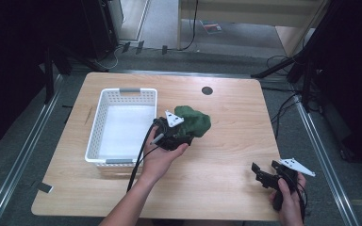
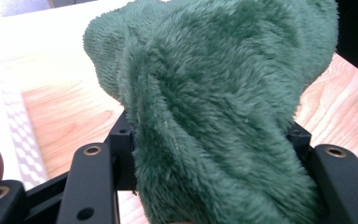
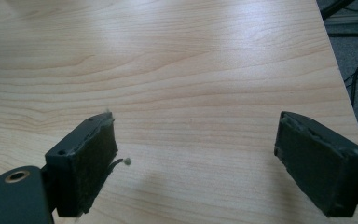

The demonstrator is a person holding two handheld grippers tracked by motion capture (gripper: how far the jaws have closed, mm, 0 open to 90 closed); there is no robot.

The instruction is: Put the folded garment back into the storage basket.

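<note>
A green fuzzy cloth [image 1: 194, 120] is bunched up at the middle of the wooden table [image 1: 226, 136], just right of a white basket [image 1: 95, 126]. My left gripper [image 1: 181, 133] is shut on the cloth's near side, held by a hand. In the left gripper view the cloth [image 2: 214, 93] bulges up between the black jaws of the left gripper [image 2: 209, 136] and hides the pads. My right gripper [image 1: 265, 168] rests low near the table's front right corner. Its fingers [image 3: 86, 163] stand wide apart with nothing in the right gripper [image 3: 196, 140] but bare wood behind.
The perforated white basket has grey handles and holds nothing. A dark round grommet [image 1: 207, 90] sits in the table at the back. The table's right edge [image 3: 338, 65] is close to my right gripper, with cables on the floor beyond.
</note>
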